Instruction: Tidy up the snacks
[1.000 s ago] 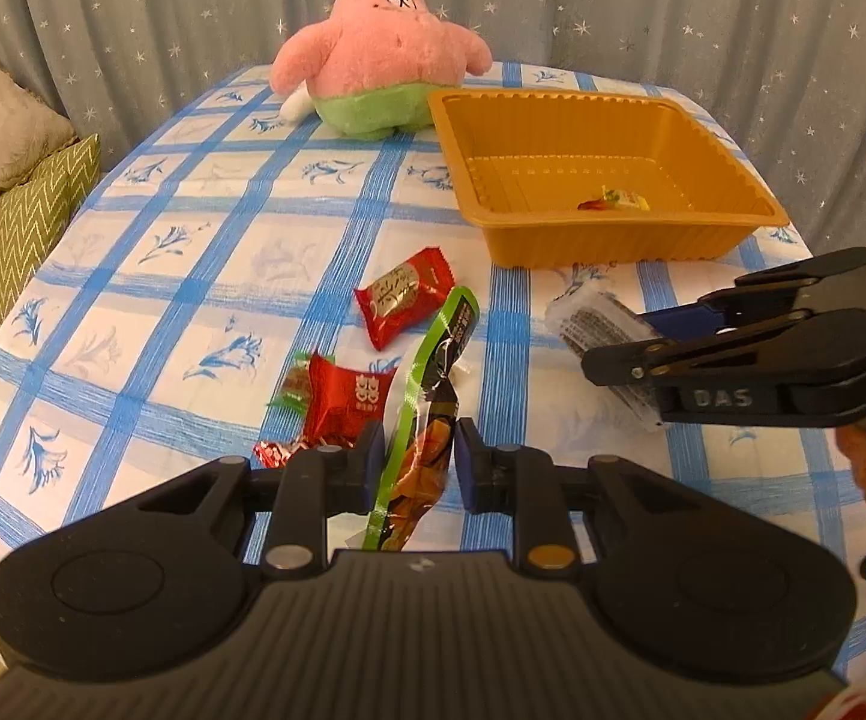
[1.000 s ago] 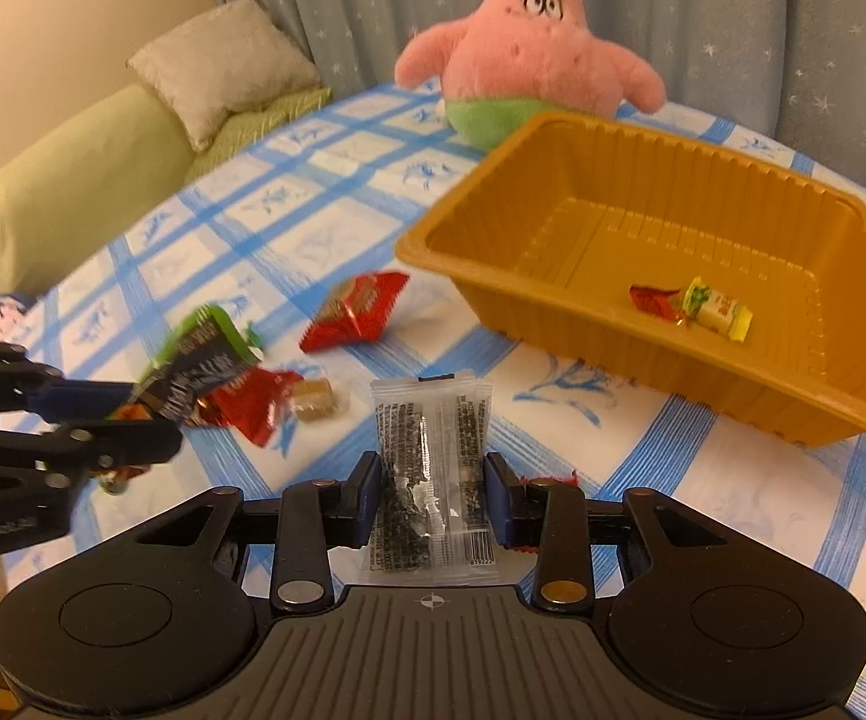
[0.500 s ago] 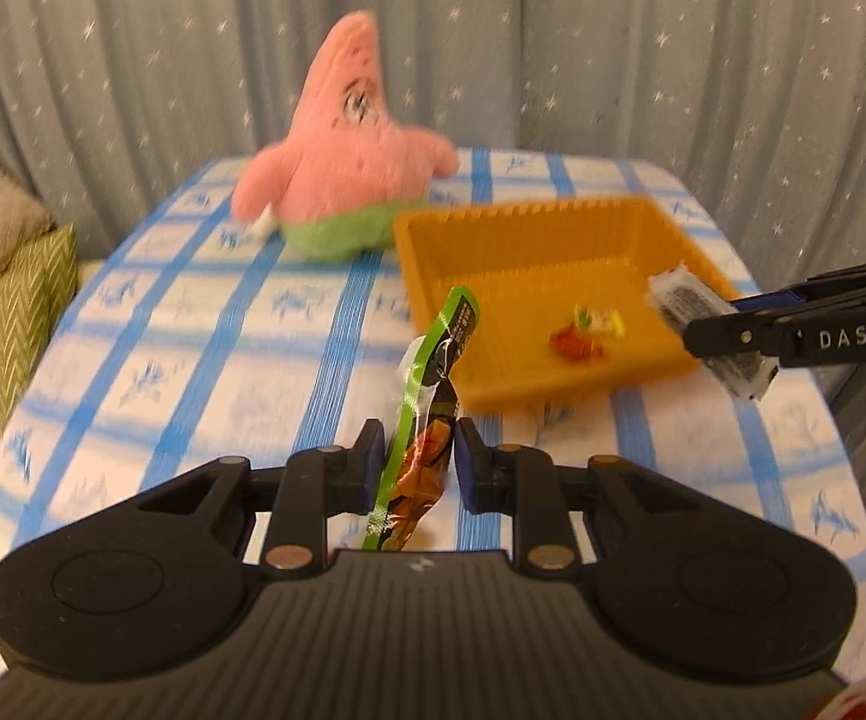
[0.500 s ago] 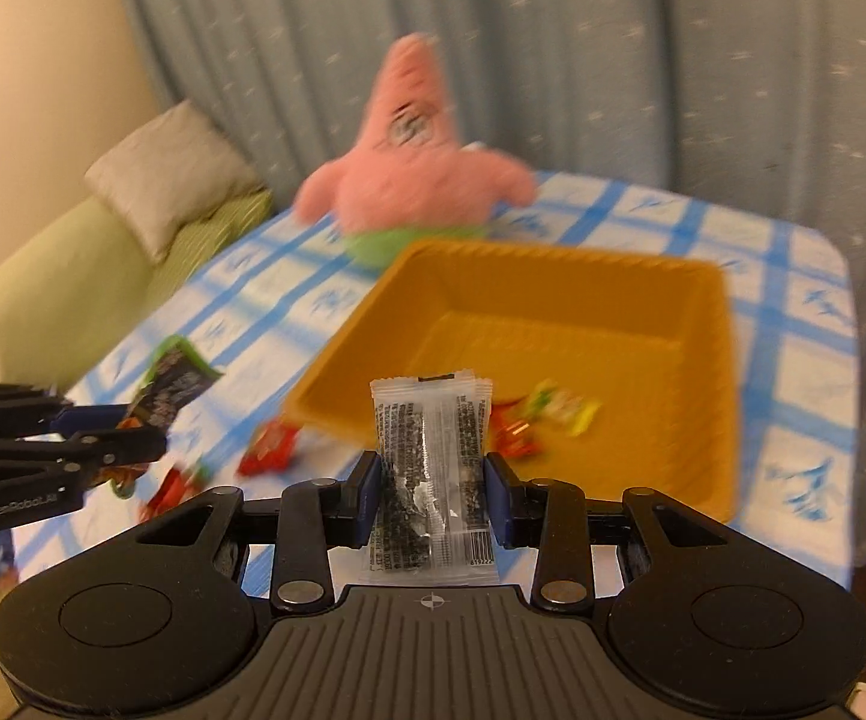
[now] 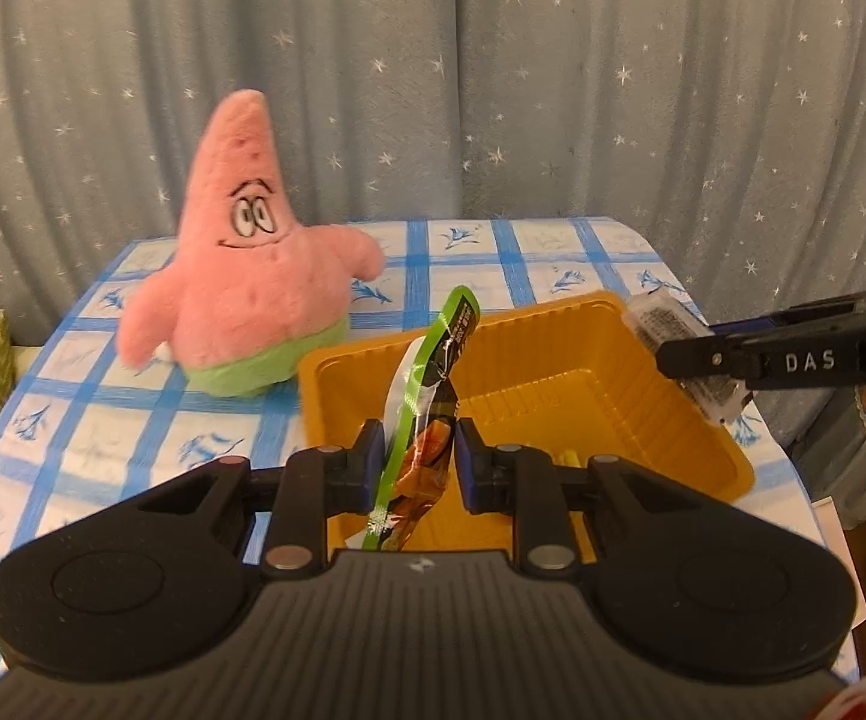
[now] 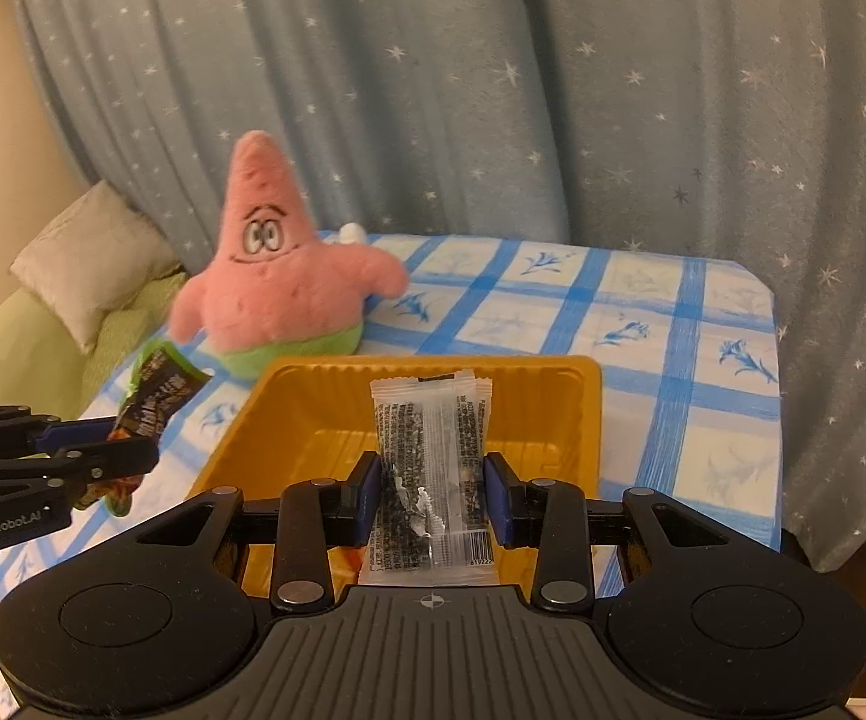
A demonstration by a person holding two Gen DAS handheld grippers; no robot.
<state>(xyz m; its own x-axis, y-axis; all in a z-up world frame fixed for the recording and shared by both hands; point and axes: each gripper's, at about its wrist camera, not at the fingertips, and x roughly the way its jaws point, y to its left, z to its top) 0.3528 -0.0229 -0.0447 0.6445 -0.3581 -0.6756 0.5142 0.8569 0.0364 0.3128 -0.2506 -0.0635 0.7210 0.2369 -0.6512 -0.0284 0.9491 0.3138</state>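
My left gripper [image 5: 414,456] is shut on a long green and brown snack packet [image 5: 426,414] and holds it above the near rim of the orange tray [image 5: 553,378]. My right gripper [image 6: 433,495] is shut on a clear packet of dark seeds [image 6: 429,468] and holds it above the same tray [image 6: 312,414]. The right gripper also shows in the left wrist view [image 5: 691,360] at the tray's right rim. The left gripper shows in the right wrist view [image 6: 132,450] left of the tray. A bit of yellow wrapper [image 5: 568,456] lies in the tray.
A pink starfish plush [image 5: 240,306] stands on the blue-checked tablecloth [image 5: 132,420] left of the tray. A starry grey curtain [image 5: 433,90] hangs behind the table. A green sofa with cushions [image 6: 84,276] is at the left.
Both grippers have risen and moved forward from the loose snacks on the cloth to above the tray, each still holding its packet.
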